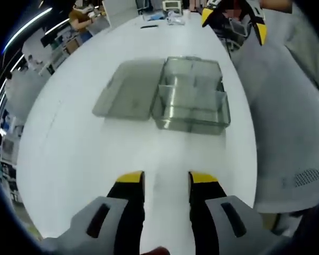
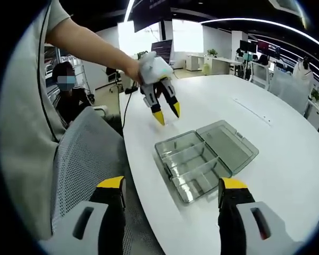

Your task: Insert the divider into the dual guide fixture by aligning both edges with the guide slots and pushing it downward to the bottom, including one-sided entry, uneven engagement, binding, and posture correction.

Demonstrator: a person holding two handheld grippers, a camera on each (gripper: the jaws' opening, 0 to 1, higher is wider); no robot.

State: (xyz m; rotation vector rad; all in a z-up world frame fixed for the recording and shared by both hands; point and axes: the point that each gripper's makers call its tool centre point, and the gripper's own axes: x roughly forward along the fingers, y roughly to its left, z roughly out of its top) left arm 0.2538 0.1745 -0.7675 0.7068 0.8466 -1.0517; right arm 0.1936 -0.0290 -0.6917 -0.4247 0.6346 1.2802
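Divider [image 2: 193,156]: clear plastic strip, already sitting upright inside clear box [image 1: 190,101], running between its walls & splitting it into compartments; a second cross-piece [image 2: 206,171] is showing nearer the front. Box is resting on white table [image 1: 69,154], hinged lid [image 1: 128,89] lying open flat beside it, touching along one edge.

Handling, est.: thin, light, stiff but prob. brittle — likely flexing or cracking if forced crooked in the slots. Smooth, glossy, so prob. slippery under hard tips. Best hold looks like the top edge near mid-length, keeping both ends level; box itself is light & may be sliding unless braced at a wall.

Left gripper [image 1: 166,180]: jaws spread, pinching nothing, hovering over bare table short of the box; also showing in right gripper view [image 2: 167,112], carried by a person's hand [image 2: 144,66], tips pointing down, well apart from the box.

Right gripper [image 2: 171,190]: jaws spread wide, empty, box lying between & beyond them.
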